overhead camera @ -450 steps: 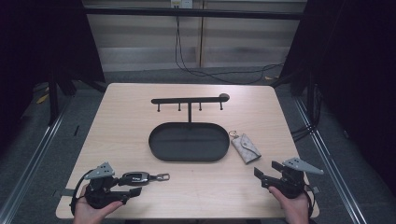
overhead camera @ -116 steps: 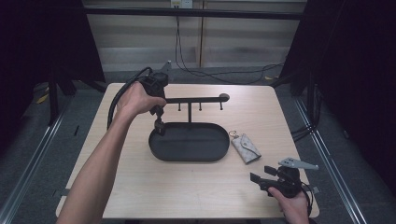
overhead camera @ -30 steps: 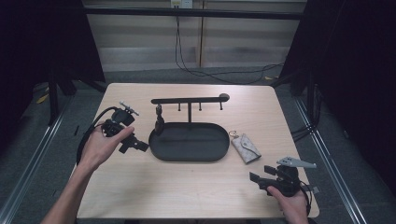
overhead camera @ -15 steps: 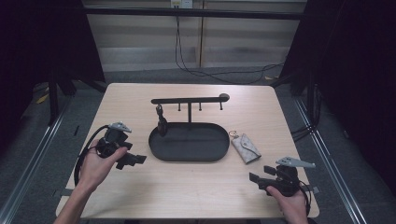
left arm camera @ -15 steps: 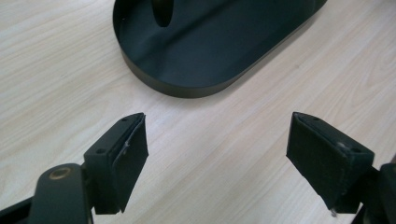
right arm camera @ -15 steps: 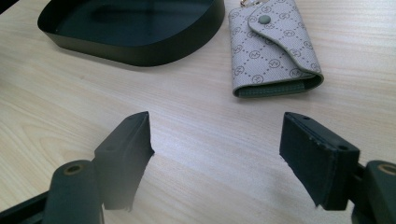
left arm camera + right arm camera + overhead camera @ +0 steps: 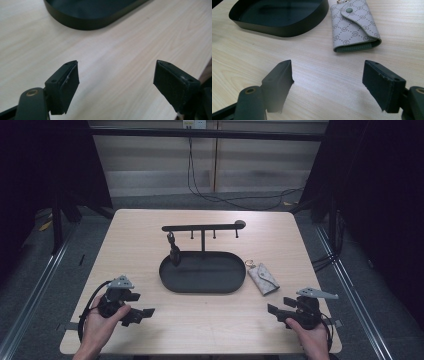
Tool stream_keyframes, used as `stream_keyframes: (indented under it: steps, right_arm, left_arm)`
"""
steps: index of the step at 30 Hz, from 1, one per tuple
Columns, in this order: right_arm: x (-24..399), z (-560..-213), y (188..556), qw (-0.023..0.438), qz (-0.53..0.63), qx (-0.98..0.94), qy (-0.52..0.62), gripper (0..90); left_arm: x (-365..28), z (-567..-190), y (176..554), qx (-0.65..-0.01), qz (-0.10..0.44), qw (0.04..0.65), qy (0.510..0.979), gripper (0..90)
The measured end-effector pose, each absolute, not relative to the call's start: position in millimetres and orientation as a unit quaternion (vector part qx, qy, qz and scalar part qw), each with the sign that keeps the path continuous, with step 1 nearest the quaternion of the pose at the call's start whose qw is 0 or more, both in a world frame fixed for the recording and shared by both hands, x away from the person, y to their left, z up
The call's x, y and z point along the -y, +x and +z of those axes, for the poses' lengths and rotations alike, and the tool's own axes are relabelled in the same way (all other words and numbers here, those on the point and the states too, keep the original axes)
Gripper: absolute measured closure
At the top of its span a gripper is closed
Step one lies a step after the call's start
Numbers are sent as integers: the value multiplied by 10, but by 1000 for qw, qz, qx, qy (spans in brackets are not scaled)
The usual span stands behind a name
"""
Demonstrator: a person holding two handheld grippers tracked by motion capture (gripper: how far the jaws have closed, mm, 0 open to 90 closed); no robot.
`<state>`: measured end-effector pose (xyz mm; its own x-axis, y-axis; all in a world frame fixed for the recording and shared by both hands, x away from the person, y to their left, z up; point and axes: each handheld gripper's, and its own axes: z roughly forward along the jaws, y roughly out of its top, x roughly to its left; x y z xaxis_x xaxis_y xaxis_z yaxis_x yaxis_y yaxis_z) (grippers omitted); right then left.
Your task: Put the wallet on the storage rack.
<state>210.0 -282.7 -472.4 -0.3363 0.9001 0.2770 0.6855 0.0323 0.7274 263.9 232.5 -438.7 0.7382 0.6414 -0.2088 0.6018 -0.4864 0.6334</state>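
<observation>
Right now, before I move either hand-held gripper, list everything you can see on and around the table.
Light wooden table: one, pale wood, centre of the high view.
Black oval metal tray: one, black, middle of the table.
Black hook rack with a horizontal bar: one, black, rising from the tray's far side.
Dark key fob: one, black, hanging from the rack's leftmost hook.
Grey patterned key pouch with a snap flap: one, grey, flat on the table just right of the tray.
Cables: several, black, on the floor beyond the table.
Left hand-held gripper: one, black, near-left table edge, jaws open.
Right hand-held gripper: one, black, near-right edge, jaws open.
</observation>
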Motion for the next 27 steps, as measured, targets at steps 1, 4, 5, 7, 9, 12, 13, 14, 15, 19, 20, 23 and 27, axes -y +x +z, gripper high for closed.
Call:
stream_keyframes:
  steps: [1, 4, 5, 7, 9, 12, 13, 14, 15, 19, 20, 23, 27]
  right_arm:
    - [2825, -4723, 2101, 130, 412, -707, 560, 238]
    - [2817, -4721, 2099, 129, 412, -708, 559, 238]
    - [2814, -4716, 2099, 129, 413, -708, 559, 236]
    - [2818, -4713, 2105, 128, 412, -707, 560, 234]
    - [2823, -4705, 2112, 126, 411, -706, 563, 231]
    - [2820, -4683, 2128, 126, 407, -707, 564, 228]
    - [2829, -4670, 2154, 113, 405, -707, 568, 228]
    - [2829, -4670, 2154, 113, 405, -707, 568, 203]
    - [2837, -4658, 2183, 107, 405, -707, 570, 188]
    - [2841, -4588, 2283, 106, 388, -716, 571, 195]
    - [2840, -4574, 2314, 105, 380, -716, 576, 202]
    - [2834, -4522, 2436, 102, 375, -720, 575, 220]
    - [2787, -4459, 2580, 88, 357, -730, 576, 220]
  left_arm:
    - [-2328, -4405, 2601, -362, 29, 357, 861, 204]
    - [-2329, -4451, 2516, -367, 34, 365, 855, 204]
    - [-2327, -4492, 2437, -366, 19, 371, 853, 204]
    - [-2326, -4514, 2389, -365, 18, 377, 851, 203]
    - [-2347, -4574, 2255, -360, 6, 387, 849, 198]
    - [-2383, -4605, 2194, -347, -7, 397, 850, 174]
    - [-2383, -4605, 2194, -347, -7, 397, 850, 174]
    - [-2396, -4614, 2196, -346, -9, 405, 847, 174]
    - [-2413, -4621, 2210, -348, -11, 409, 844, 173]
    - [-2489, -4663, 2278, -376, 2, 423, 824, 217]
    - [-2498, -4671, 2287, -374, -4, 422, 826, 217]
    - [-2494, -4672, 2283, -372, -1, 421, 828, 217]
    - [-2441, -4672, 2279, -349, -10, 411, 842, 197]
